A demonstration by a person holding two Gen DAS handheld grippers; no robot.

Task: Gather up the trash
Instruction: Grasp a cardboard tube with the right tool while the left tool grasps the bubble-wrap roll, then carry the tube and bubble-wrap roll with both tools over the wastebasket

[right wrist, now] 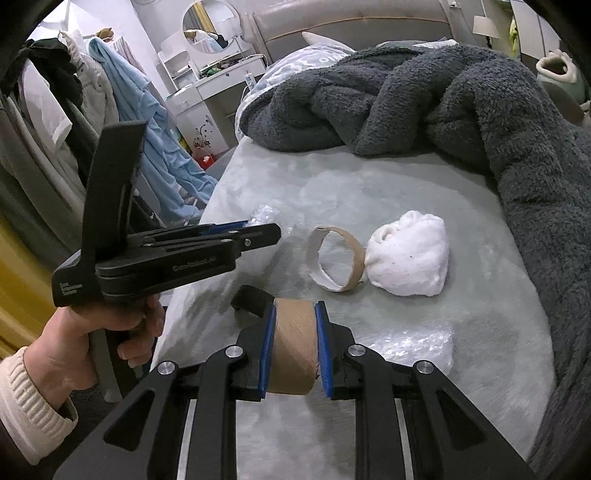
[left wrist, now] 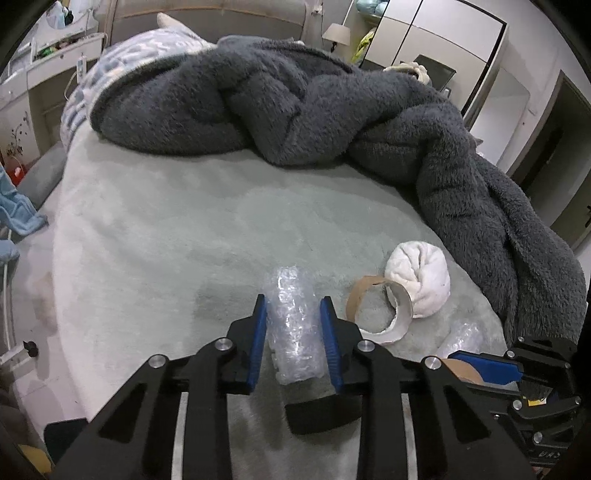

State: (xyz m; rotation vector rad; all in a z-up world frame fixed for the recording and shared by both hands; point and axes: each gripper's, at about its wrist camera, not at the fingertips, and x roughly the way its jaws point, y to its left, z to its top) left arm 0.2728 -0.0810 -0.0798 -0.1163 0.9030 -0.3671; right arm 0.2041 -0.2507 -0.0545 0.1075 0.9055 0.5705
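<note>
A roll of clear bubble wrap [left wrist: 293,332] lies on the pale grey bed [left wrist: 166,240], and my left gripper [left wrist: 293,301] is shut on it, blue pads against both sides. In the right wrist view my right gripper [right wrist: 295,308] is shut on a brown cardboard tube [right wrist: 293,343] just above the bed. Further out lie a flat cardboard ring [right wrist: 334,258] and a white crumpled wad [right wrist: 406,254]. A second piece of bubble wrap [right wrist: 413,347] rests to the right of the tube. My left gripper [right wrist: 255,230] appears there too, held by a hand [right wrist: 92,325].
A dark grey fleece blanket [left wrist: 295,110] is bunched along the far and right sides of the bed. Hanging clothes [right wrist: 147,129] and a white dressing table [right wrist: 221,85] stand off the left edge. A wardrobe [left wrist: 443,33] is at the back right.
</note>
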